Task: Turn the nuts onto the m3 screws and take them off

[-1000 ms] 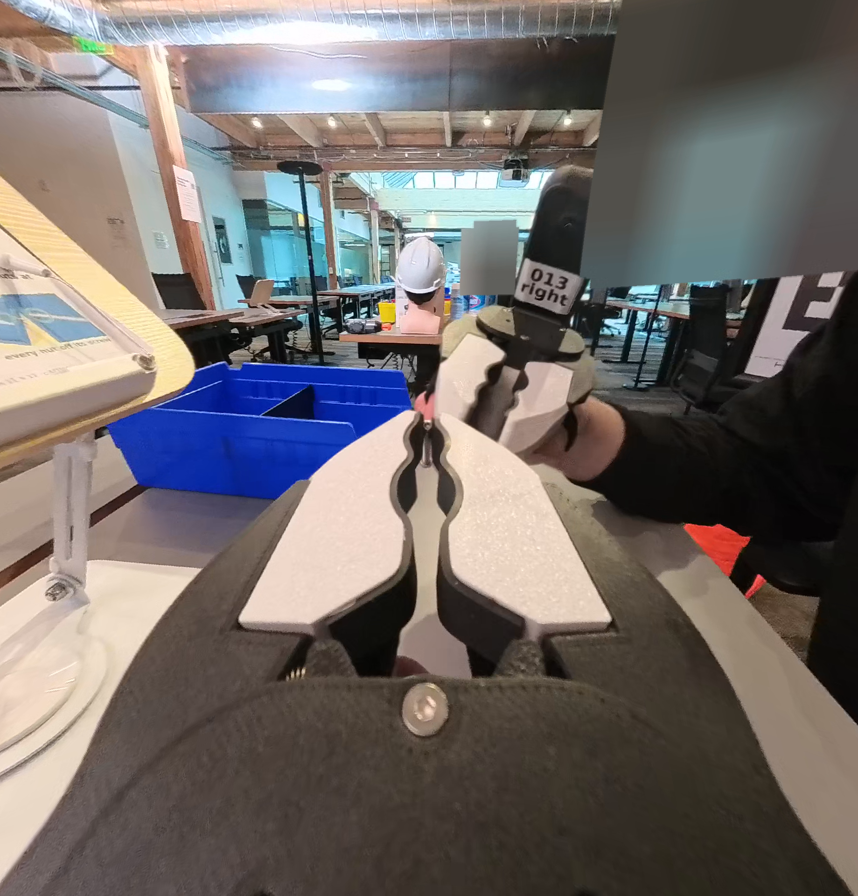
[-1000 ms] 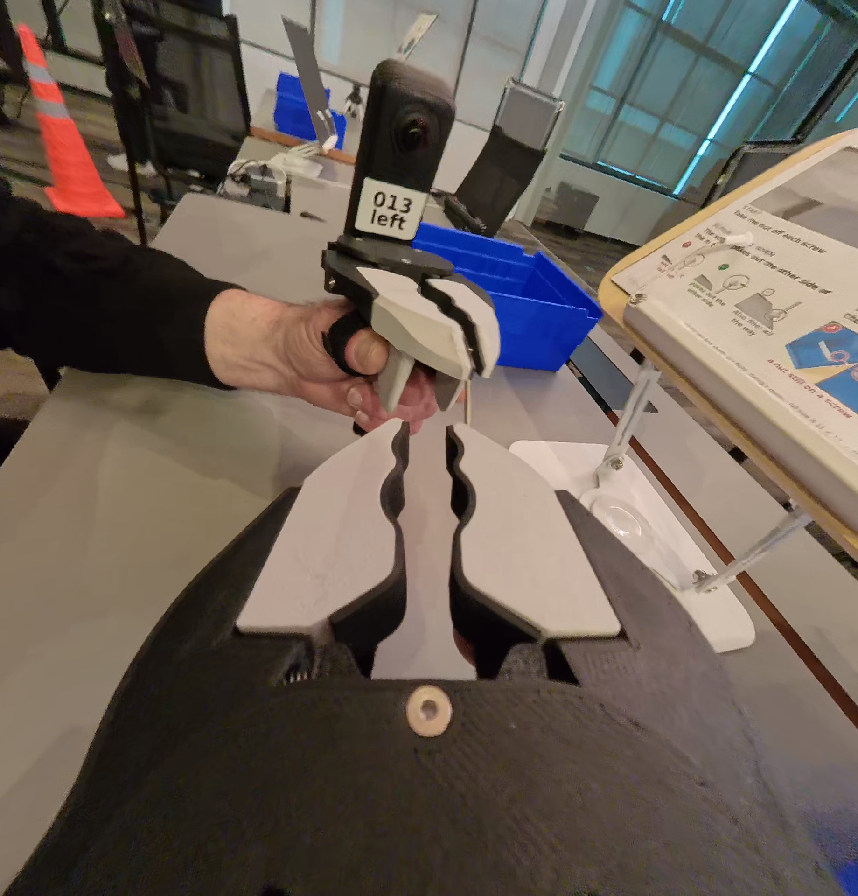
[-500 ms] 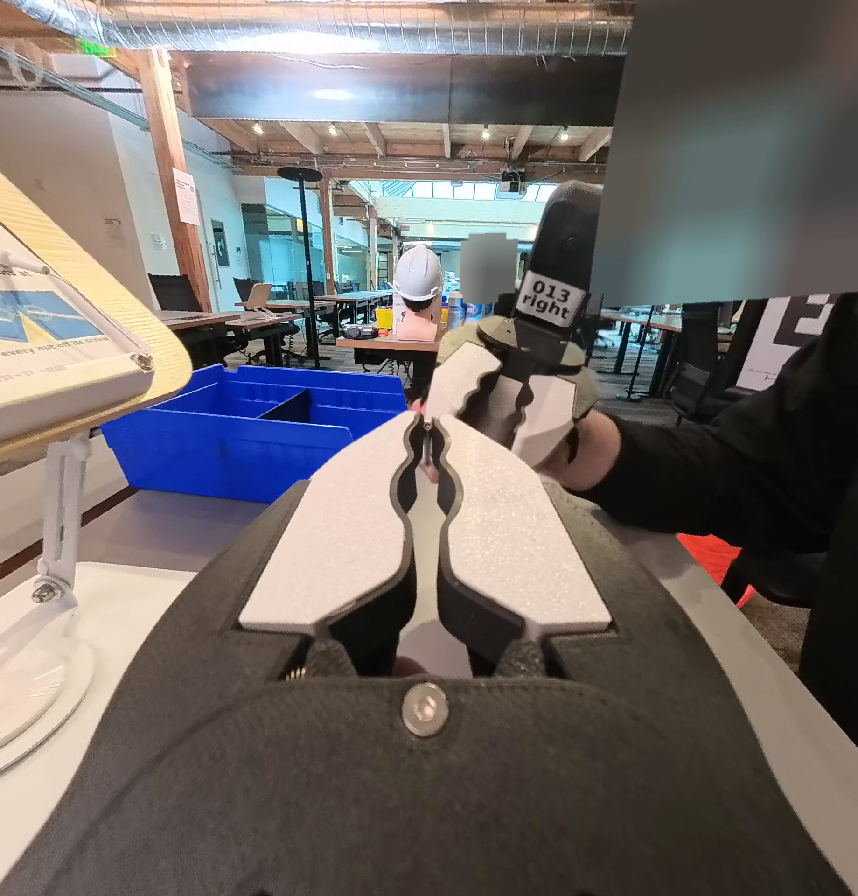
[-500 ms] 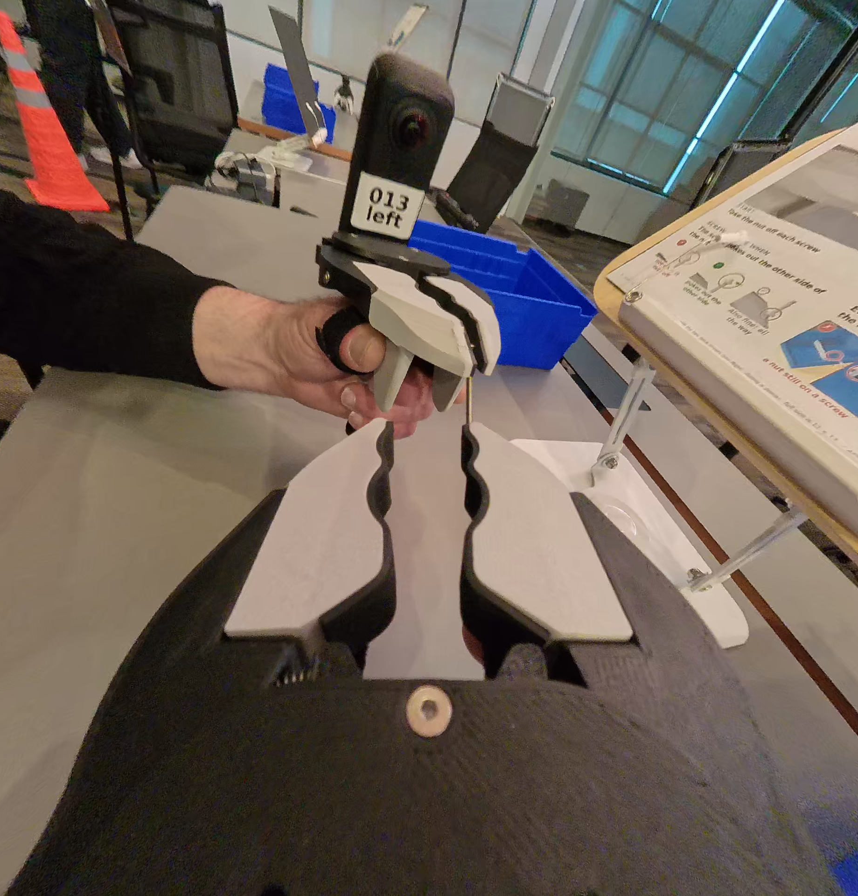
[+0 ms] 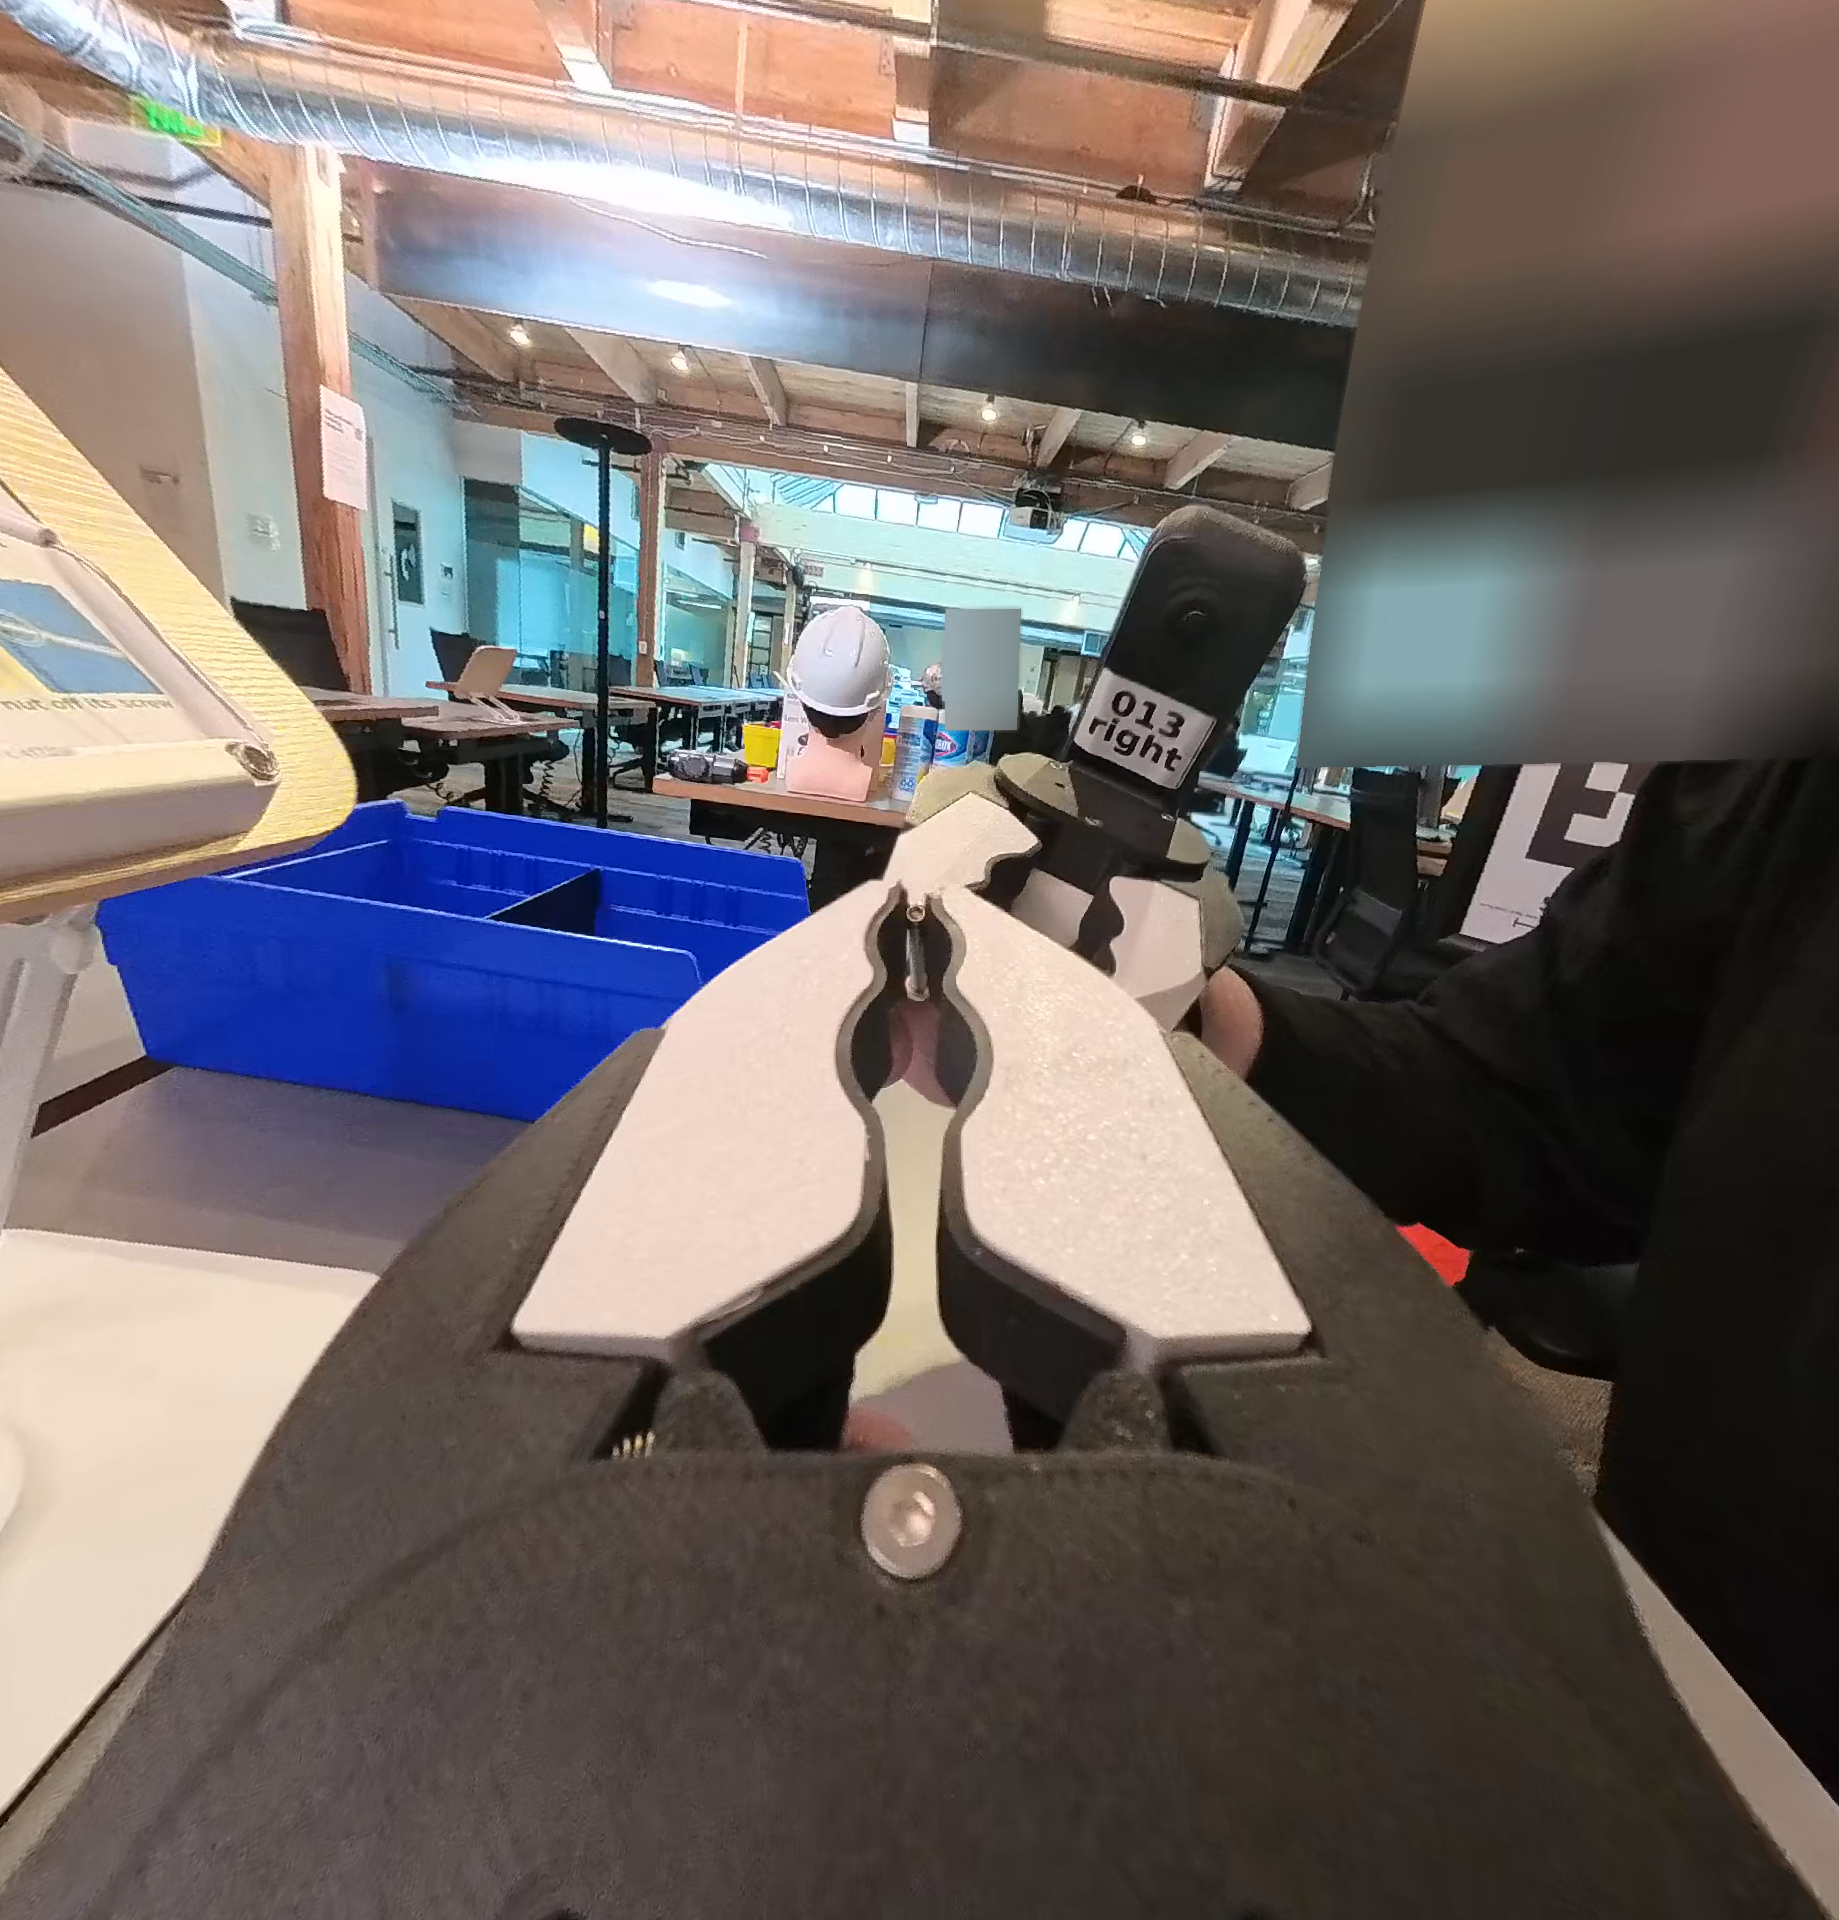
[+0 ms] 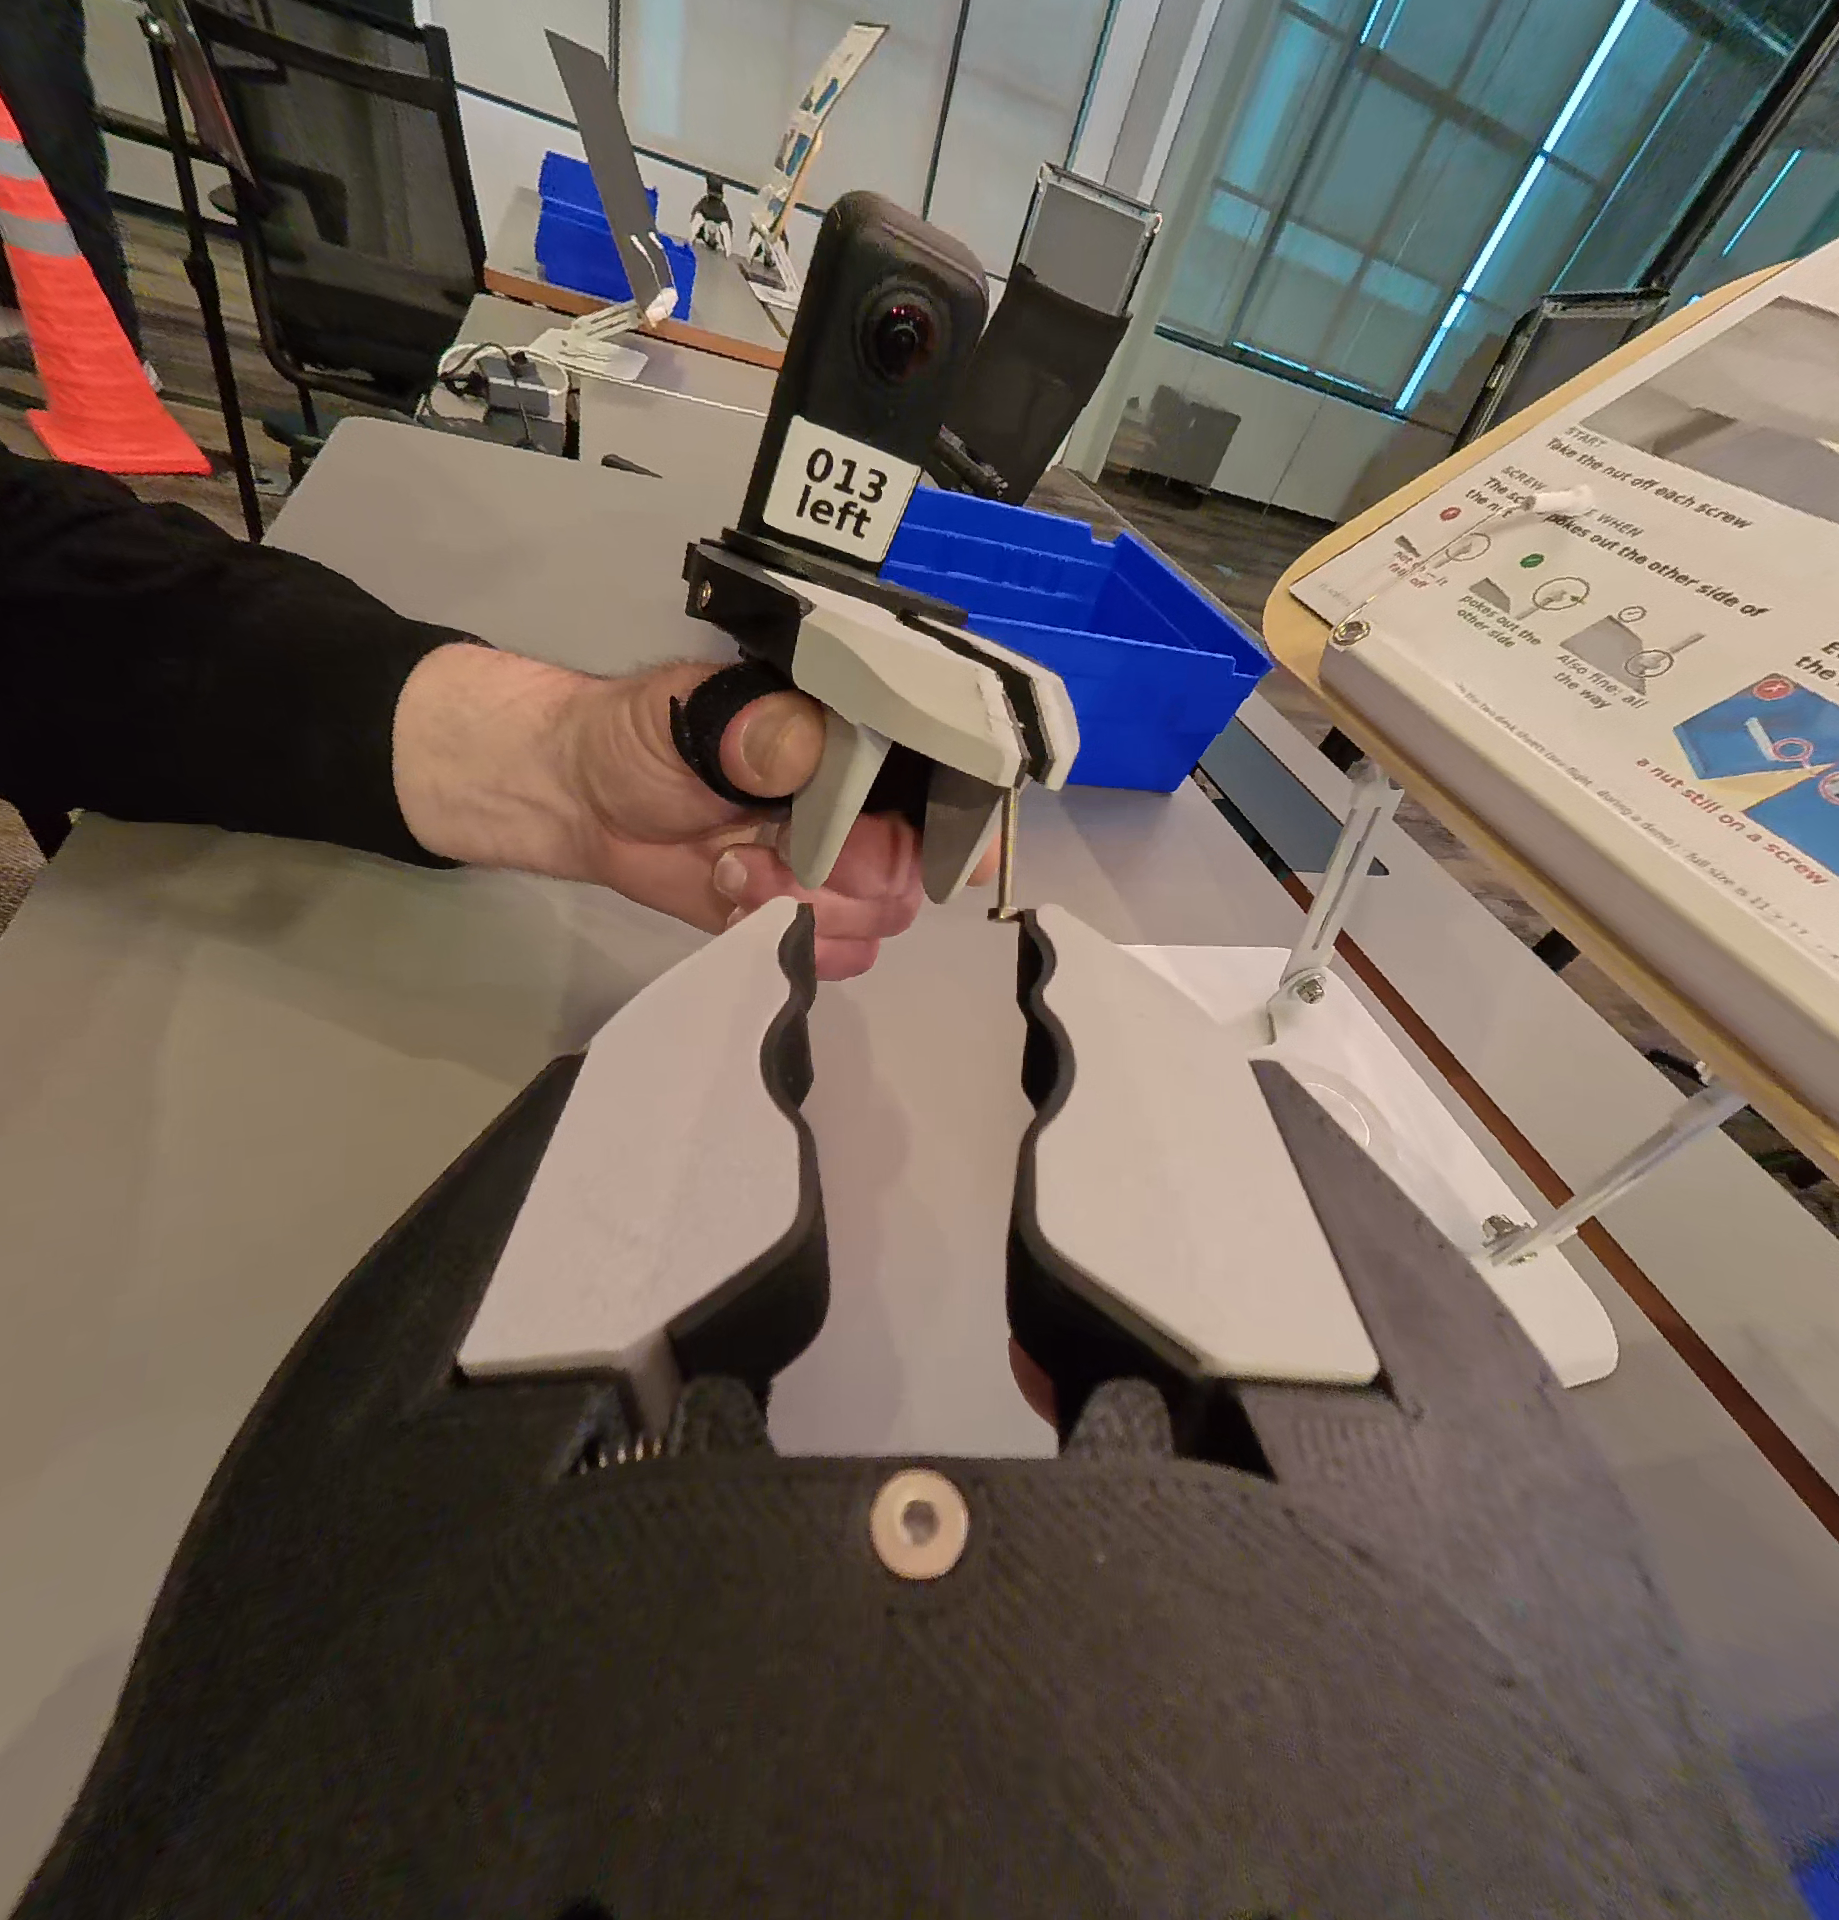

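Note:
My left gripper [image 5: 917, 902] is shut on a thin metal screw [image 5: 915, 951] held between its fingertips. In the right wrist view the left gripper [image 6: 1029, 748] holds the screw [image 6: 1008, 852] hanging straight down over the grey table [image 6: 271, 1091]. A small wider piece [image 6: 1001, 914] sits at the screw's lower end; I cannot tell whether it is a nut or the head. My right gripper [image 6: 915, 920] is open and empty. Its right fingertip [image 6: 1040, 925] is right beside the screw's lower end. The right gripper also shows in the left wrist view [image 5: 1091, 914], just beyond the left fingers.
A blue bin [image 6: 1102, 644] with a divider stands behind the grippers on the table. An instruction board [image 6: 1621, 675] on a white stand base [image 6: 1414, 1143] is to the right. An orange cone [image 6: 63, 312] stands on the floor far left.
My right gripper has opened wider and shifted so that its right fingertip is beside the screw's lower end. The left gripper stays shut on the screw.

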